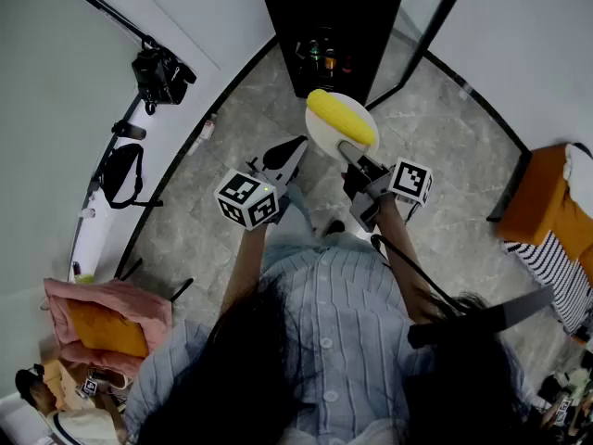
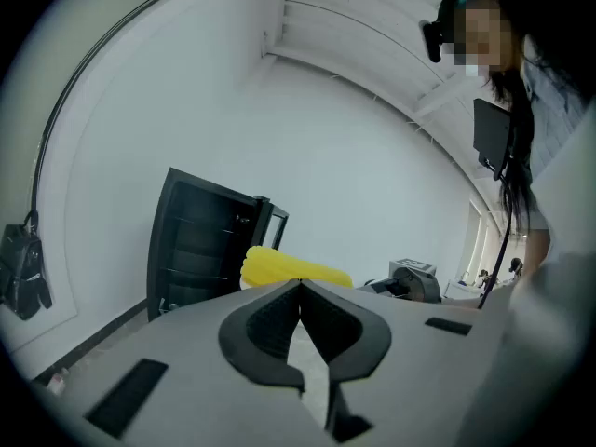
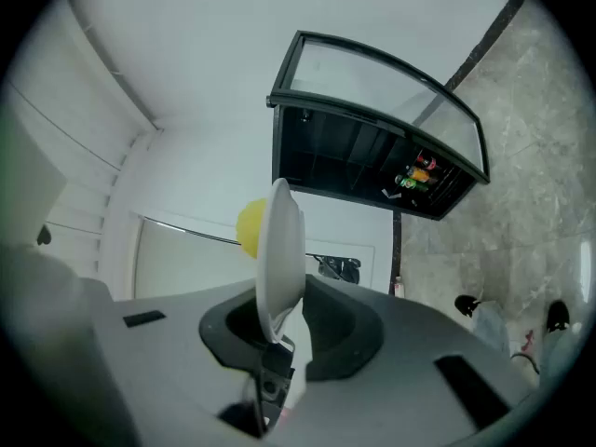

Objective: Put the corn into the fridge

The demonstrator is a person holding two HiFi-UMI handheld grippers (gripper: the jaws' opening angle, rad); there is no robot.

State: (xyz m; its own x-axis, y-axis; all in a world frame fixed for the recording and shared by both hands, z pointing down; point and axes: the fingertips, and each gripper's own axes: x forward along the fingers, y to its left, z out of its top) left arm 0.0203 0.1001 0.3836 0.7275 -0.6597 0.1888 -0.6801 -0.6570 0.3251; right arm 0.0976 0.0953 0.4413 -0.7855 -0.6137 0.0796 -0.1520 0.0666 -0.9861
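Observation:
A yellow corn cob lies on a small white plate, and my right gripper is shut on the plate's near rim, holding it in the air. In the right gripper view the plate stands edge-on between the jaws, with the corn behind it. The black fridge stands just beyond, its glass door swung open. My left gripper hangs left of the plate, shut and holding nothing. In the left gripper view its tips meet, with the corn and the fridge past them.
Drink bottles stand on a fridge shelf. A camera on a stand and a black bag are by the left wall. An orange seat is at the right, and pink cloth at the lower left. The floor is grey stone.

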